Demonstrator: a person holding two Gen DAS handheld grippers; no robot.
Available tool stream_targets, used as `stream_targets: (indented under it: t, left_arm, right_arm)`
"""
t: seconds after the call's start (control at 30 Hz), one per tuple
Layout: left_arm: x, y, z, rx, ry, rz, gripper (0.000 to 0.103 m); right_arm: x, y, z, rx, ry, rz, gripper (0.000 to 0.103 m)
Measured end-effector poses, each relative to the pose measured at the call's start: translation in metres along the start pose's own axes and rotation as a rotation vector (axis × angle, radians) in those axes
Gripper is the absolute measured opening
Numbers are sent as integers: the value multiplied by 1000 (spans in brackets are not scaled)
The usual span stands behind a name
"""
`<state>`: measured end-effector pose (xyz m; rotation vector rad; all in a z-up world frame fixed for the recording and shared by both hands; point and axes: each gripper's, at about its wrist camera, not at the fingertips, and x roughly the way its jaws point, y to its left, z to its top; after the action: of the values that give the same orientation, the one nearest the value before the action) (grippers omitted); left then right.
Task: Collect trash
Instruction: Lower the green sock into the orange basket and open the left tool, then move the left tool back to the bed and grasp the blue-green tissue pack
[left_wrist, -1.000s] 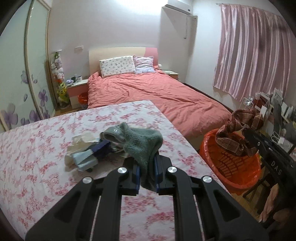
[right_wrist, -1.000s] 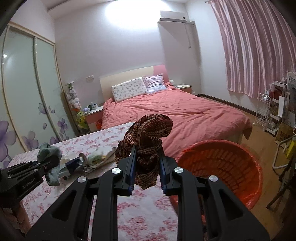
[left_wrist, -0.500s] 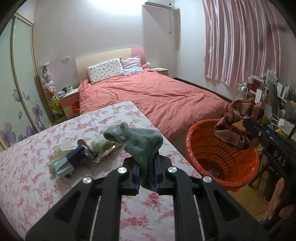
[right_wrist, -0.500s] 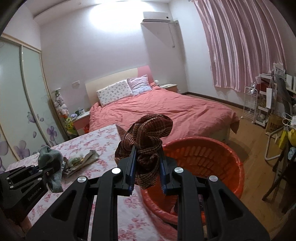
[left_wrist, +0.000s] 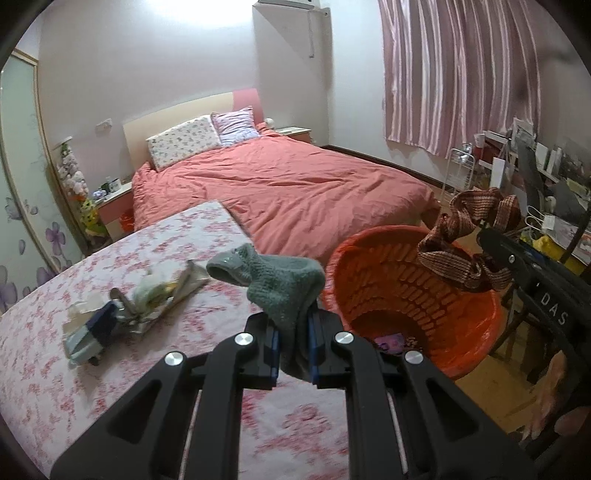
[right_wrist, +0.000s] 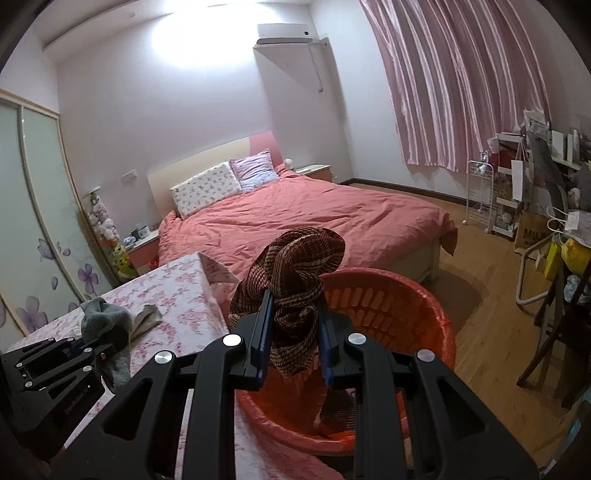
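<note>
Already, the right gripper clenched a brown cloth above the basket; the left gripper gripped a green sock beside it, wrappers left behind.

A heap of wrappers is lying on the desk at about nine o'clock of the left tongs, which are gripping a sock. The basket is standing on the floor at three o'clock of the desk, with the bed lying behind both at twelve. The right tongs are holding a scarf over the basket's near rim.
</note>
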<state>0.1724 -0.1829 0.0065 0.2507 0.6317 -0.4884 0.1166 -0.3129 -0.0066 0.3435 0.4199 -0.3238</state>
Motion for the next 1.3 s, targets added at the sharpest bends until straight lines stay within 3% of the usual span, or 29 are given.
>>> stream_targets:
  t: [0.37,0.47,0.53,0.63,0.83,0.9,1.0,1.3]
  left_arm:
    - [43,-57,13,48,28,-138,16]
    - [62,-67,16,43,48,-158,23]
    - [71,-68,16,37,63,-159,36]
    - [85,-66,14,26,88,-157,42]
    - [93,-46,4,12,107,-96,60]
    - [90,-38,2,6,103,-69,65]
    - [85,-21,0,-9,100,-34,72]
    - [63,44,-23,-43,100,90,80]
  right_arm:
    - [22,-41,5,49,13,-38,22]
    - [32,-51,6,60,25,-39,27]
    - [38,-58,5,65,38,-40,33]
    - [44,-63,0,65,61,-47,43]
    - [46,-62,-7,82,94,-56,53]
    - [45,-57,-8,69,95,-63,64]
    - [44,-51,-5,43,88,-65,67]
    - [42,-17,-7,-23,103,-33,76]
